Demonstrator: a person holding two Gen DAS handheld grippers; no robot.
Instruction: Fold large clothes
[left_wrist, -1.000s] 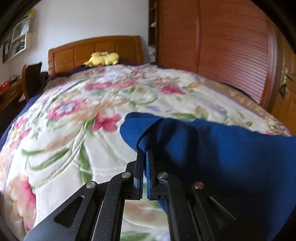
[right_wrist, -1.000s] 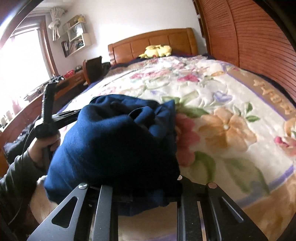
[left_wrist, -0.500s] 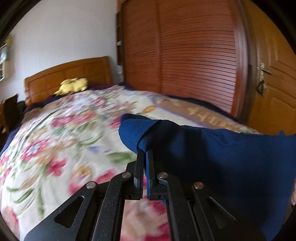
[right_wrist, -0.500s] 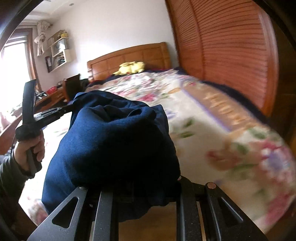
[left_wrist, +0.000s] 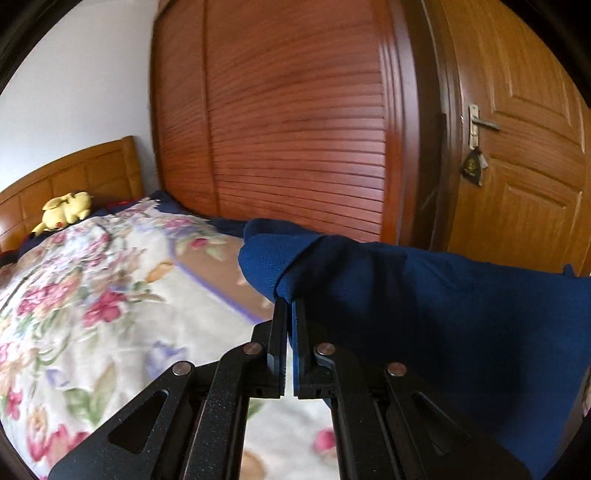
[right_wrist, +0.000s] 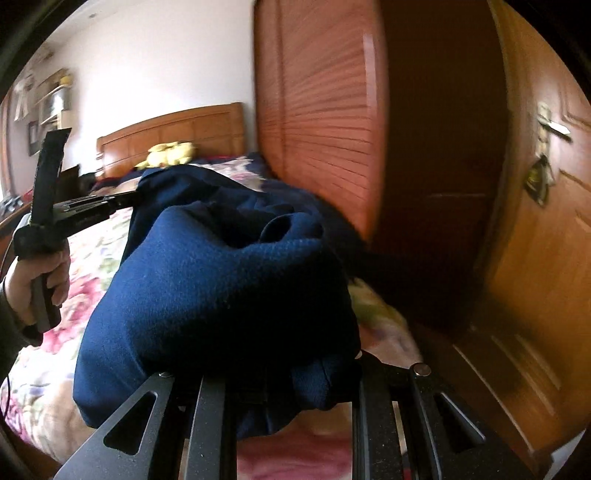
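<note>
A dark blue garment (left_wrist: 424, 302) hangs in the air between both grippers, above the floral bedspread (left_wrist: 92, 314). My left gripper (left_wrist: 289, 314) is shut on a folded edge of it, and the cloth stretches away to the right. In the right wrist view the blue garment (right_wrist: 229, 291) is bunched thickly over my right gripper (right_wrist: 280, 373), whose fingertips are buried in the cloth; its jaws are shut on the bundle. The left gripper (right_wrist: 131, 199) shows there too, held by a hand (right_wrist: 40, 280) and pinching the garment's far corner.
A slatted wooden wardrobe (left_wrist: 295, 129) stands close along the bed's right side, with a wooden door (left_wrist: 517, 166) and its handle (left_wrist: 480, 123) beyond. The headboard (right_wrist: 173, 133) and a yellow plush toy (left_wrist: 66, 212) are at the far end. Shelves (right_wrist: 51, 99) hang on the left wall.
Both grippers have swung right and slightly up with the garment still gripped, so the views now face the wardrobe and door instead of the bed's middle.
</note>
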